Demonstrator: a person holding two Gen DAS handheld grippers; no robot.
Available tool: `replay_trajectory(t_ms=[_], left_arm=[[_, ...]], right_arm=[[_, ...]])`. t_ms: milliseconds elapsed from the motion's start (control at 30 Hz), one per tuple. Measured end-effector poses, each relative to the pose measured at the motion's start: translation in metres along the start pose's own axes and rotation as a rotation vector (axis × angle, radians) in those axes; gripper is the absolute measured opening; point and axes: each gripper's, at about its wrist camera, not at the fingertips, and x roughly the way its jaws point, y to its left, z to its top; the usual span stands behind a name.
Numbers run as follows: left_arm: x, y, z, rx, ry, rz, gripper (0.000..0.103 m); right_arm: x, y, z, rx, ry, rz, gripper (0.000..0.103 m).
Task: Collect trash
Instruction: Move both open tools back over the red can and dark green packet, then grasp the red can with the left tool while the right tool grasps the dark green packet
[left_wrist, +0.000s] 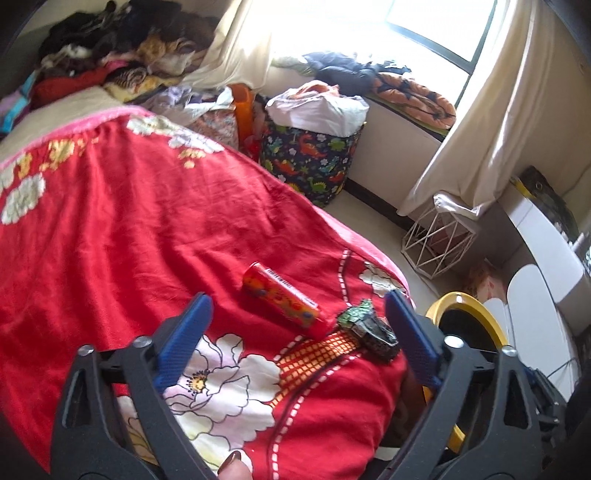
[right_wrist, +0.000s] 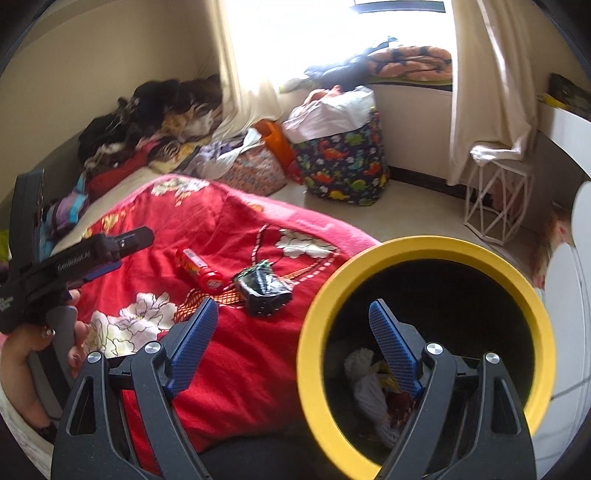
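Note:
A red tube-shaped snack can (left_wrist: 282, 300) (right_wrist: 199, 272) lies on its side on the red floral bedspread (left_wrist: 129, 229). Just right of it sits a crumpled dark green wrapper (left_wrist: 369, 328) (right_wrist: 263, 290). My left gripper (left_wrist: 297, 306) hovers open above both pieces, nothing between its blue pads. My right gripper (right_wrist: 291, 310) is open too, straddling the yellow rim of a black trash bin (right_wrist: 424, 251) that holds white crumpled paper and other scraps. The bin (left_wrist: 465, 314) stands beside the bed's corner. The left gripper (right_wrist: 107, 251) also shows at the left of the right wrist view, held by a hand.
A dinosaur-print fabric basket (left_wrist: 314, 158) stuffed with white bags stands on the floor by the window. A white wire stool (left_wrist: 439, 236) sits under the curtain. Clothes are piled at the bed's far end (left_wrist: 122, 55). White furniture (left_wrist: 535, 302) is at the right.

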Motion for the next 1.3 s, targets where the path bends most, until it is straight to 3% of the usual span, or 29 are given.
replay_trajectory(t_ms=[233,567,767,967,1100,1300], left_arm=[[0.029,0.019,0.002,-0.09,0.101,-0.046,0.052],[0.063,0.024,0.006,-0.169,0.208,-0.111,0.037],[0.083,0.033,0.007,-0.227,0.254,-0.113,0.036],[0.097,0.04,0.006,-0.289,0.277,-0.116,0.037],[0.102,0.042,0.006,-0.295,0.283,-0.12,0.036],[0.109,0.051,0.003,-0.375,0.322,-0.167,0.036]], right_arm=[[0.044,0.021,0.015,-0.109,0.076,0.031,0.077],[0.102,0.049,0.017,-0.267,0.206,0.013,0.063],[0.124,0.047,0.014,-0.258,0.272,-0.007,0.051],[0.132,0.052,0.012,-0.284,0.275,-0.013,0.028],[0.121,0.05,0.012,-0.235,0.249,0.044,0.018],[0.083,0.035,0.009,-0.066,0.173,0.158,0.016]])
